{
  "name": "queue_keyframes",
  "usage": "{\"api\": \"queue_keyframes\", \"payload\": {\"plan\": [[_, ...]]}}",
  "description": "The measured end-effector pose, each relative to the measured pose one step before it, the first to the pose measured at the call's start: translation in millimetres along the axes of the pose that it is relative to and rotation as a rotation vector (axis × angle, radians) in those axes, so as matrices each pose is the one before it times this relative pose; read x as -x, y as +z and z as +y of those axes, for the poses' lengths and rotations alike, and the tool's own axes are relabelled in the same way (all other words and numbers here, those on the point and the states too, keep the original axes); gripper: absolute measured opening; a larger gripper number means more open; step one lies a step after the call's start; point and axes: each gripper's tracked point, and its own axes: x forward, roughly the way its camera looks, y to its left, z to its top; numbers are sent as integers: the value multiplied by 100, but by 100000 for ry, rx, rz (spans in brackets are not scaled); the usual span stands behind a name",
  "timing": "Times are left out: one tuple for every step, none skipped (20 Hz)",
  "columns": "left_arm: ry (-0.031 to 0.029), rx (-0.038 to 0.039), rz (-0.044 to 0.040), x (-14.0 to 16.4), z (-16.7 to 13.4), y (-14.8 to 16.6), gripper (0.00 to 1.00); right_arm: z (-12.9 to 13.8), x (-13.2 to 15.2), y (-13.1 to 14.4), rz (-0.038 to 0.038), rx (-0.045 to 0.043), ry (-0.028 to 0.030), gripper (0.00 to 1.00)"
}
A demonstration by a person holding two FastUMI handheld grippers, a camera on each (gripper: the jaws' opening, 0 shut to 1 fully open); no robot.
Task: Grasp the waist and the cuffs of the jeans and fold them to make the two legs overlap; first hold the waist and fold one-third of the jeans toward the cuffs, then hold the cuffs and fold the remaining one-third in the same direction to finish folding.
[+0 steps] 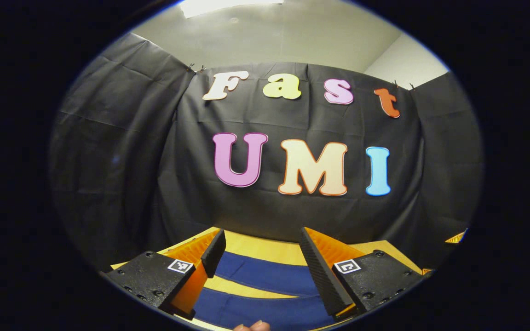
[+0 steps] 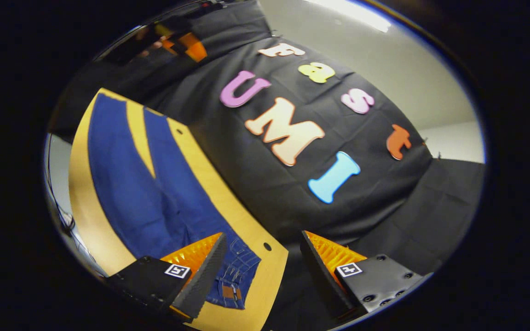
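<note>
While spread flat on the counter (image 2: 108,248) with legs apart, jeans (image 2: 154,202) run lengthwise away from right gripper (image 2: 260,271), waist nearest. Left gripper (image 1: 262,269) above the leg end. Both sets of fingers wide open, holding nothing.

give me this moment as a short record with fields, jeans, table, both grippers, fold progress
jeans: blue jeans spread flat on the table, legs apart in a V, not overlapped
waist: end with the brown patch, near the right gripper
table: yellow wooden top, against the black cloth wall
left gripper: jaws apart, above the two legs, gripping nothing
right gripper: jaws apart, above the waist end at the table edge, gripping nothing
fold progress: no fold made yet
</note>
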Motion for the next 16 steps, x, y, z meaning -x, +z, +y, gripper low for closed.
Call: {"api": "queue_keyframes", "payload": {"plan": [[1451,-503,731,273,320,-225,93,1226,112,-886,180,3382,3962,99],[1600,-440,609,235,341,-112,93,1299,-223,-872,747,2582,3702,99],[1337,-299,332,78,238,-36,94,1147,-47,-1481,2041,1608,4094,98],[1120,-237,122,210,200,101,95,1322,-316,-1400,2519,1341,4064,99],[864,-320,-204,201,177,296,95,1152,-165,-1297,2301,1658,3589,99],[774,-618,-453,162,131,150,95,951,-179,-1073,1884,1983,2918,99],[750,-1034,-409,150,119,215,95,864,-85,-1071,1995,2539,2357,99],[683,-1247,-208,103,127,-60,95,717,-172,-987,1901,2775,2097,99],[551,-1199,18,215,113,28,95,512,-774,-925,1855,2818,1922,99],[365,-913,225,196,17,18,95,321,-609,-814,2016,3487,1449,99],[187,-696,422,71,-14,-88,95,739,-526,-793,1871,3953,1430,99],[115,-521,537,157,-17,-193,94,675,-381,-409,850,3553,1911,99],[-48,-428,623,40,-48,-134,94,834,-49,-298,625,3145,2346,99],[150,-433,478,114,50,-97,94,555,-52,-70,-529,2594,2093,100],[349,-548,241,104,124,4,94,343,-218,14,-428,2830,1050,99],[426,-517,162,28,101,-57,94,-11,-401,275,-866,2960,-444,99]]}}
